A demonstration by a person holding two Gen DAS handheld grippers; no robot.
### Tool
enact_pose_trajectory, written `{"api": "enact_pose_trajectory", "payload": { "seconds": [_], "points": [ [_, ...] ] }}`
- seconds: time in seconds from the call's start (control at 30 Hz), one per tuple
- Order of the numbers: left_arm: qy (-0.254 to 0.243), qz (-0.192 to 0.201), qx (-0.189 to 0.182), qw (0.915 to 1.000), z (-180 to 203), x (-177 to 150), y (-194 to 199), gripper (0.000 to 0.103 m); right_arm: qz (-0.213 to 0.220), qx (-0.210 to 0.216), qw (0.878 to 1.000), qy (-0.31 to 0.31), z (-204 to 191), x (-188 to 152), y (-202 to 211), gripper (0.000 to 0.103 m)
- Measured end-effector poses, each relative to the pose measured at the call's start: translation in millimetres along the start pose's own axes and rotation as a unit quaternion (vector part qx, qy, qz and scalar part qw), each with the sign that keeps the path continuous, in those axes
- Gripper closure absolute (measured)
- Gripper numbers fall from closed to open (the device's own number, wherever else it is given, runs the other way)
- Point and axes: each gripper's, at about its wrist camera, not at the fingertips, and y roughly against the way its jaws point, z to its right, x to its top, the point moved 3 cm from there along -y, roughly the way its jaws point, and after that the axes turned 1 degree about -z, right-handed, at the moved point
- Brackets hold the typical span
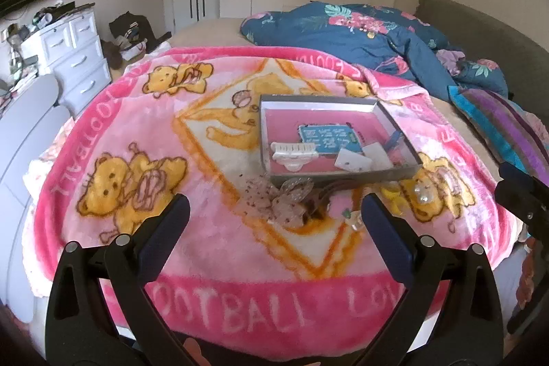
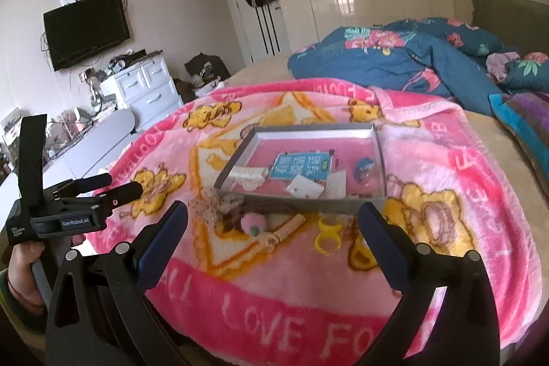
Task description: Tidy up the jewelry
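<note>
A grey box lid (image 1: 384,110) (image 2: 379,160) with a pink floor lies on the pink bear blanket. In it are a white hair claw (image 1: 293,150) (image 2: 247,174), a blue card (image 1: 327,138) (image 2: 302,166) and white earring cards (image 1: 353,160) (image 2: 305,189). In front of it lie a sheer bow (image 1: 274,198) (image 2: 209,204), a pearl piece (image 1: 422,192), a pink ball tie (image 2: 253,224), a cream clip (image 2: 284,230) and a yellow clip (image 2: 327,234). My left gripper (image 1: 274,218) and right gripper (image 2: 272,222) are open and empty, above the loose pieces.
The pink blanket (image 1: 206,280) covers a bed. A blue floral duvet (image 1: 360,36) and a striped pillow (image 1: 504,126) lie at the back right. White drawers (image 1: 75,57) stand left. The left gripper also shows in the right wrist view (image 2: 116,186).
</note>
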Motion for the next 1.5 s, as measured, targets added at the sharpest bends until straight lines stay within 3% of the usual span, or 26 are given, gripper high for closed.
{"api": "enact_pose_trajectory", "payload": {
  "seconds": [0.6, 1.07, 1.5],
  "points": [
    [-0.007, -0.054, 0.024, 0.9983, -12, -35, -40, 0.009, -0.061, 0.006, 0.998, 0.013, -12, -37, -38, 0.004],
    [-0.002, -0.092, 0.022, 0.9955, -18, -56, -73, 0.009, -0.098, 0.006, 0.995, 0.006, -8, -58, -70, 0.004],
    [0.002, -0.116, -0.005, 0.9932, -24, -62, -108, 0.009, -0.112, 0.018, 0.992, 0.045, -17, -41, -107, 0.005]
  ]
}}
